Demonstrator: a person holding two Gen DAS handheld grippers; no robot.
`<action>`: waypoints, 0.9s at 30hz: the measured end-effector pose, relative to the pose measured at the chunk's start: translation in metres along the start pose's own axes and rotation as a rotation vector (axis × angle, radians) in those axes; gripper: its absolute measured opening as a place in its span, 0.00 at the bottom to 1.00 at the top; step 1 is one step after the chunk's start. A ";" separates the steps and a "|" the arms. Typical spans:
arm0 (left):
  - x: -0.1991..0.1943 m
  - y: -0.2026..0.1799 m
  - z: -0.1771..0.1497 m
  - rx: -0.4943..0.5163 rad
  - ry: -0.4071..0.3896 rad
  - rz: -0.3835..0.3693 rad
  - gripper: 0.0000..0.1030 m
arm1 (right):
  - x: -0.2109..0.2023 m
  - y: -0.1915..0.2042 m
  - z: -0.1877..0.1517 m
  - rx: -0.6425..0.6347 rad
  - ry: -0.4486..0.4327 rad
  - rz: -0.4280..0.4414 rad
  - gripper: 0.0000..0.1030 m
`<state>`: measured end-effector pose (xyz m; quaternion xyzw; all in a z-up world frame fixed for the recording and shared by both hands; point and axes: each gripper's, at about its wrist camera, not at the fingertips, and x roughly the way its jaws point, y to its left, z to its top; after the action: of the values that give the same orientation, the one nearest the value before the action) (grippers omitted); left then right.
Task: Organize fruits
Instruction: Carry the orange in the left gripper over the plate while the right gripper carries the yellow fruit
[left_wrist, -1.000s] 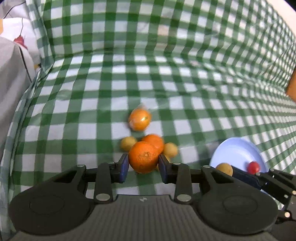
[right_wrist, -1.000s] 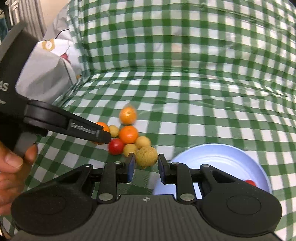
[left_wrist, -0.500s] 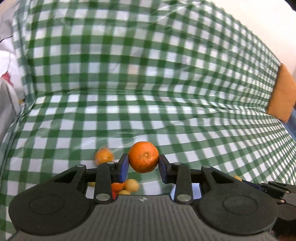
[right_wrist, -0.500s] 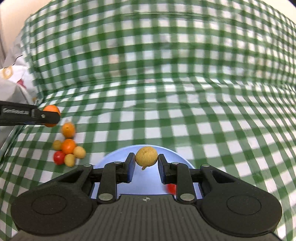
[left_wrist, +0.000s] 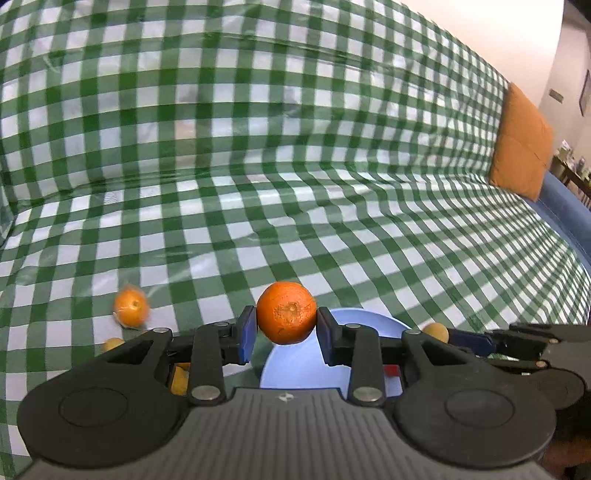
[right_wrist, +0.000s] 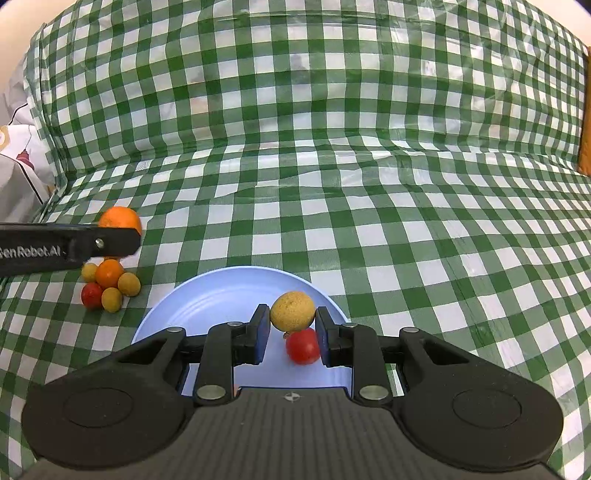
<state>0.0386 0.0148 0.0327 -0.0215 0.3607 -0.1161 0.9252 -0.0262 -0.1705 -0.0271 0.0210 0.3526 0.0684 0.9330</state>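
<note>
A green-checked cloth (right_wrist: 332, 221) carries a blue plate (right_wrist: 207, 295) and loose fruits (right_wrist: 110, 284).

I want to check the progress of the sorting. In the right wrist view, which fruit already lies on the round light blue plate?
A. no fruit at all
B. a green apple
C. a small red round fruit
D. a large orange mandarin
C: a small red round fruit rests on the round light blue plate, just below the tan round fruit that the right gripper holds between its fingers.
</note>
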 end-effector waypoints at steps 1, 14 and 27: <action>0.001 -0.002 -0.001 0.006 0.002 -0.005 0.37 | 0.000 -0.001 -0.001 -0.001 0.001 -0.002 0.27; 0.008 -0.013 -0.006 0.055 0.044 -0.056 0.37 | 0.001 -0.011 -0.010 0.000 0.026 -0.011 0.27; 0.012 -0.014 -0.008 0.073 0.070 -0.062 0.37 | 0.012 -0.005 -0.004 0.001 0.039 -0.015 0.27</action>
<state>0.0386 -0.0016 0.0206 0.0051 0.3875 -0.1583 0.9081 -0.0197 -0.1740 -0.0384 0.0173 0.3711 0.0616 0.9264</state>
